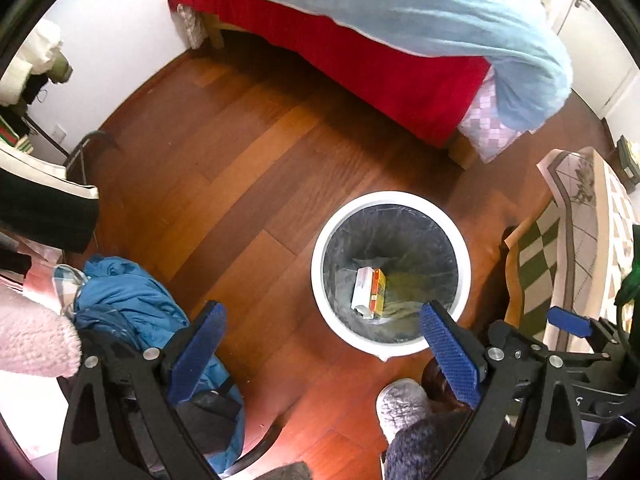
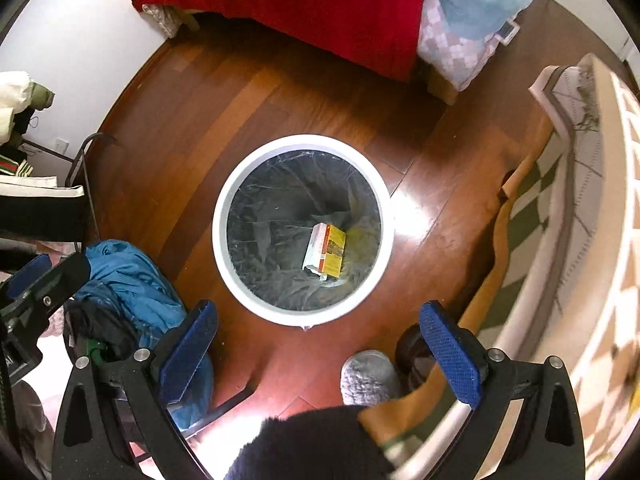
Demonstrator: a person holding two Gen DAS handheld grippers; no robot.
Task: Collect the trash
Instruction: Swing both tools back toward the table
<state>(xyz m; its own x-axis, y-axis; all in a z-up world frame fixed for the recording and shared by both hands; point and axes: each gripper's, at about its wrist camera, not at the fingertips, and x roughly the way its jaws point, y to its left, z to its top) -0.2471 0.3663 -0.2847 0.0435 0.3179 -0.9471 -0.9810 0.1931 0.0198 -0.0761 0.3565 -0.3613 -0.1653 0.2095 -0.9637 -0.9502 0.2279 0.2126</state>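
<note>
Trash: a small white, red and yellow cardboard box (image 2: pixel 326 252) lies on its side at the bottom of the bin, toward the bin's right wall in the right wrist view; nothing grips it.
Floor: reddish-brown wooden plank floor (image 2: pixel 248 92), which carries everything here.
Bed: wooden-legged bed with a red sheet (image 1: pixel 360 60) and a pale blue blanket (image 1: pixel 420 12) along the far edge of the floor.
Cloth: checked green, white and tan patterned cloth (image 2: pixel 560 240) along the right edge of the floor.
Garment: crumpled blue fabric heap (image 1: pixel 132 300) at the left edge of the floor, just beside the left gripper's left pad.
Bin: round white plastic bin with a dark plastic liner (image 2: pixel 224 248) standing on the middle of the floor.
Slipper: grey fuzzy slipper (image 2: pixel 368 376) on the floor, near the bin's near side.
Left gripper: black two-finger gripper with blue textured pads (image 1: pixel 320 340), jaws spread wide and empty; the box lies ahead of it, nearer its right pad, down inside the bin.
Right gripper: same build (image 2: pixel 318 340), jaws spread wide and empty; the box lies ahead between its pads, below them in the bin.
</note>
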